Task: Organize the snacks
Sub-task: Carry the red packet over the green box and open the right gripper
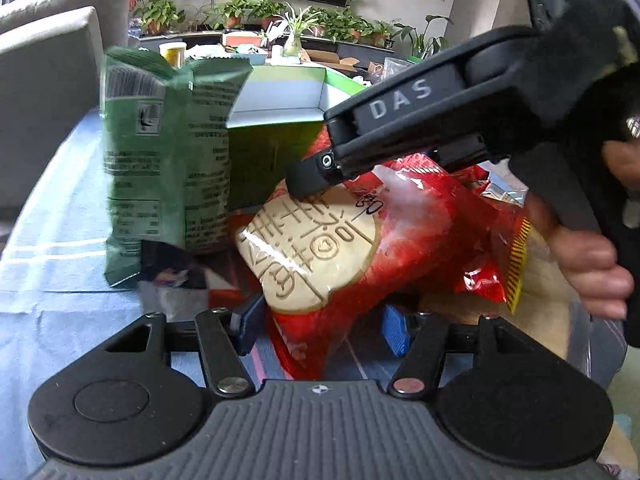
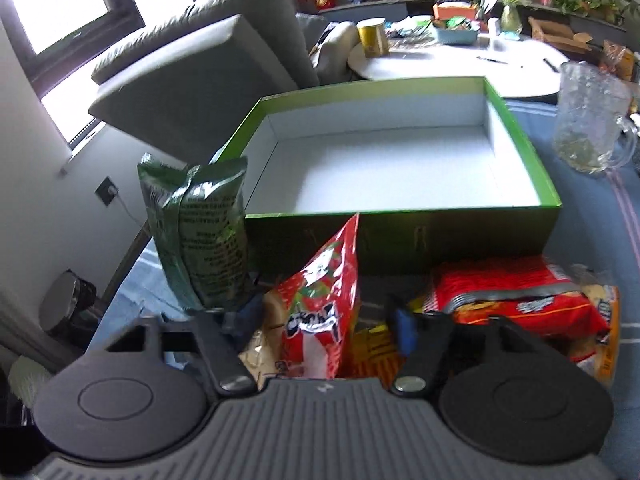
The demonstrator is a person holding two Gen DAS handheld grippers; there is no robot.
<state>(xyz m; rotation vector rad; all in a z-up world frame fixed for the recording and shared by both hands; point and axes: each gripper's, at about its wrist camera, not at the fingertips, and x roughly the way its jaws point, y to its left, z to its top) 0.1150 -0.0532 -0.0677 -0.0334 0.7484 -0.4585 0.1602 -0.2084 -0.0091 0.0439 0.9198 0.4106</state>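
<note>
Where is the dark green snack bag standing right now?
The dark green snack bag stands upright at the green box's front-left corner, left of the red snack bag.

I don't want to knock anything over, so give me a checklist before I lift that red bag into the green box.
1. Green box open and empty: ok.
2. Red bag inside right gripper: ok.
3. Right gripper shut on it: not ok, jaws stand wide.
4. Left gripper clear of the bag: not ok, the bag reaches in between its jaws.
5. Green bag upright beside the box, off the path: ok.
</note>
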